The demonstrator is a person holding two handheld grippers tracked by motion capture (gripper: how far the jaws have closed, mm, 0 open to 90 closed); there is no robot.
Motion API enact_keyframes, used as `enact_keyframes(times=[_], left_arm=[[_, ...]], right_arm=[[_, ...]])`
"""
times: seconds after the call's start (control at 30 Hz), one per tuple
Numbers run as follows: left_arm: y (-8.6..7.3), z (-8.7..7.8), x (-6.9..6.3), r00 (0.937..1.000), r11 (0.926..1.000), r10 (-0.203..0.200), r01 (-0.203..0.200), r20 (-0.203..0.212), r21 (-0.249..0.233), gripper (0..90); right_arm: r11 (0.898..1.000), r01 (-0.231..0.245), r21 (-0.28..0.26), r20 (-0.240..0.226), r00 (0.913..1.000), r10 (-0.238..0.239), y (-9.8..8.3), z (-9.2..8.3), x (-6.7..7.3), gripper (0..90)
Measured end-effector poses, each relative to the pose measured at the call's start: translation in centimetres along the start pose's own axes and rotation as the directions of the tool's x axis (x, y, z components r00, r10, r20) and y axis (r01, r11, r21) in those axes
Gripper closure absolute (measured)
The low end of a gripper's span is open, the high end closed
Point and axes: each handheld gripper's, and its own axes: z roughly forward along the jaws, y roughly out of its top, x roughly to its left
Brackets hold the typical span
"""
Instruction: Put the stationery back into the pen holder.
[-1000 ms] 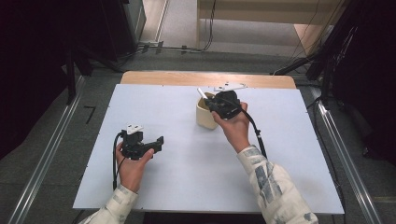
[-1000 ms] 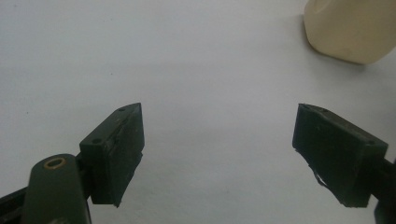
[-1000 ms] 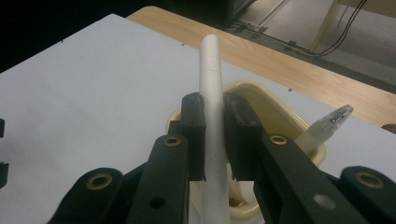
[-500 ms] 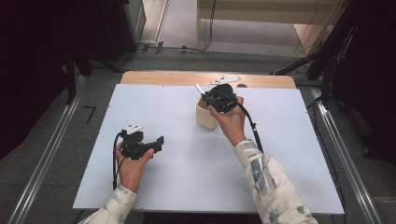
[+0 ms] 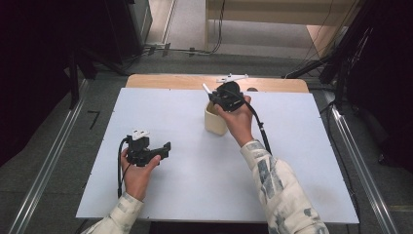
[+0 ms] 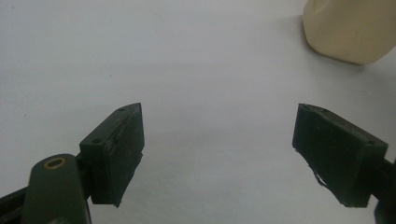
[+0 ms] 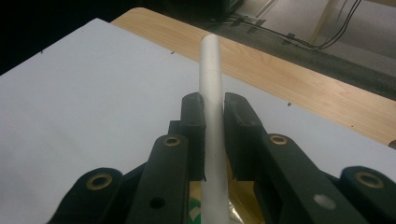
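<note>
- My left gripper (image 5: 165, 147) sits low on the left of the white table (image 5: 302, 165), held in my left hand (image 5: 136, 170); its tips point right, toward the middle of the table.
- In the left gripper view its jaws stand wide apart with bare table between them, so it is released and holds nothing.
- The cup (image 6: 348, 28) shows in that view at the top right, well apart from the jaws.
- In the high view the cup (image 5: 214, 122), cream coloured, stands upright on the table near its far edge, about the middle.
- My right gripper (image 5: 214, 96) hangs above the cup's far rim, held in my right hand (image 5: 238, 122).
- It is clenched on a white stick (image 7: 211, 107): in the right gripper view both pads press its sides and it runs up past the tips toward the table's wooden edge (image 7: 299, 79).
- In the high view the stick's (image 5: 206, 89) free end points up and to the left of the gripper.
- I cannot tell whether the stick's lower end touches the cup.
</note>
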Motion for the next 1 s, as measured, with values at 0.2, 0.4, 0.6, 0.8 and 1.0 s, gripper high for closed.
enact_keyframes(times=[0.2, 0.4, 0.6, 0.8, 1.0], left_arm=[[0.0, 0.0, 0.1, 1.0000, 1.0000, -0.003, 0.003, 0.000, -0.001, 17.7], [0.1, 0.0, 0.1, 1.0000, 1.0000, -0.004, 0.004, 0.001, -0.003, 17.8], [0.1, 0.0, 0.1, 1.0000, 1.0000, -0.002, 0.002, 0.001, -0.002, 17.7], [0.1, 0.0, 0.1, 1.0000, 1.0000, -0.001, 0.001, 0.003, 0.000, 17.7], [0.0, 0.0, 0.1, 1.0000, 1.0000, -0.001, 0.001, 0.004, 0.000, 17.7]], right_arm=[[1.000, -0.003, 0.010, 0.002, 1.0000, 0.003, 0.5, 0.7, -0.1, 77.0], [1.000, -0.017, 0.011, -0.001, 0.9998, 0.017, 0.6, 1.3, -0.3, 76.9], [1.000, -0.028, 0.007, -0.010, 0.9995, 0.028, 0.6, 1.5, -0.3, 76.8], [1.000, -0.028, 0.004, -0.017, 0.9995, 0.028, 0.5, 1.5, -0.3, 76.6], [1.000, -0.031, 0.002, -0.016, 0.9994, 0.031, 0.5, 1.6, -0.3, 76.5]])
